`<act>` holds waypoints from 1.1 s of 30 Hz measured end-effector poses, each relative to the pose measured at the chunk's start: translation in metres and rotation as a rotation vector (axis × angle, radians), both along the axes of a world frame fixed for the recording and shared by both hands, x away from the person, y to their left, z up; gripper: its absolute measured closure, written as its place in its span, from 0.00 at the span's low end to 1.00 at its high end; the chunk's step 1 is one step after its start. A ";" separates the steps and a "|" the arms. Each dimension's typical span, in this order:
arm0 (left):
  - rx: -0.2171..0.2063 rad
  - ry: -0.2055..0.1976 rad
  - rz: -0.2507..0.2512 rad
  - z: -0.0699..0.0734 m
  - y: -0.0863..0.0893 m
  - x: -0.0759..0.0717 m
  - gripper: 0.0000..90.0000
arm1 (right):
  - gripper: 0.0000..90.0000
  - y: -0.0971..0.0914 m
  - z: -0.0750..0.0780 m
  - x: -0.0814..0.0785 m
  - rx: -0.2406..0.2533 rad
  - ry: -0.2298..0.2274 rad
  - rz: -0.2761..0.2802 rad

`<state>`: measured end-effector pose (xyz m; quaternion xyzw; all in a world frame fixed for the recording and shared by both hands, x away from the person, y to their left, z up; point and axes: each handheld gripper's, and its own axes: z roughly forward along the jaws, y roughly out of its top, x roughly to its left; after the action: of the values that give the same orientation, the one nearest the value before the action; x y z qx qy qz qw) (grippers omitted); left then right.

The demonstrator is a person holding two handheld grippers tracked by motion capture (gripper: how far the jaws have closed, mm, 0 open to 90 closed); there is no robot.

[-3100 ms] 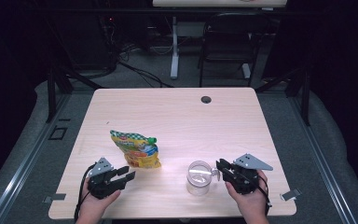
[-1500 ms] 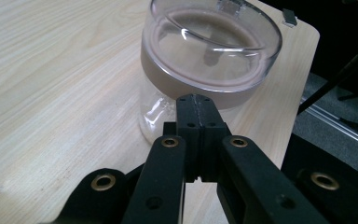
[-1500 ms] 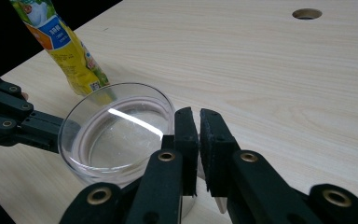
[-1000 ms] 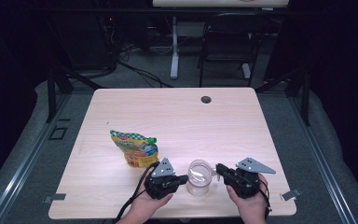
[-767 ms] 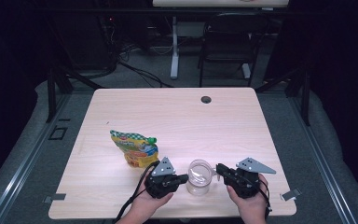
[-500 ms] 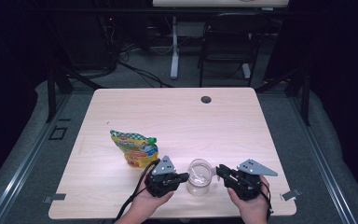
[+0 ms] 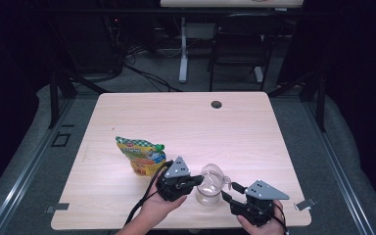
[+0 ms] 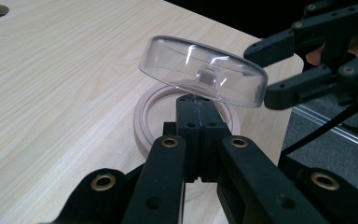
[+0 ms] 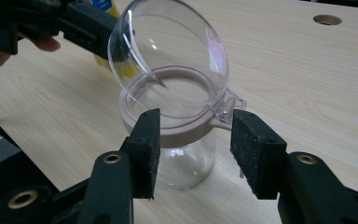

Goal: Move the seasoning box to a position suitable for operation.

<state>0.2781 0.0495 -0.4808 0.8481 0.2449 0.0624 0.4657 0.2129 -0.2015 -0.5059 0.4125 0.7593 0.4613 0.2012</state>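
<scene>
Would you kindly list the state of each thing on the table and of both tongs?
Jar: upright, open.
Lid: hinged up, tilted, held at its edge by the left tongs.
Pouch: lying flat, green cap on.
Left tongs: shut on the lid.
Right tongs: open, just released, beside the jar.

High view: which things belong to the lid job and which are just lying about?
In the job:
- clear glass jar with pinkish rim
- its clear domed hinged lid, pinched by the left gripper
- right gripper, open at the rim

Lying about:
- colourful snack pouch with green cap
</scene>
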 end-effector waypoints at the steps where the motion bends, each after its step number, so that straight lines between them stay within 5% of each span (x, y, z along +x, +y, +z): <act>1: 0.000 0.000 0.000 0.000 0.000 0.000 1.00 | 0.57 0.001 0.000 0.000 -0.007 -0.002 -0.001; 12: 0.001 -0.001 -0.004 0.003 -0.003 0.002 1.00 | 0.52 0.011 -0.006 0.003 -0.068 -0.035 0.001; 33: 0.039 0.014 0.013 -0.022 0.002 0.004 1.00 | 0.59 0.015 -0.005 0.002 -0.057 -0.064 0.005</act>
<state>0.2821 0.0517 -0.5029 0.8558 0.2524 0.0643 0.4469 0.2154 -0.1868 -0.5108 0.3898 0.7662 0.4531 0.2360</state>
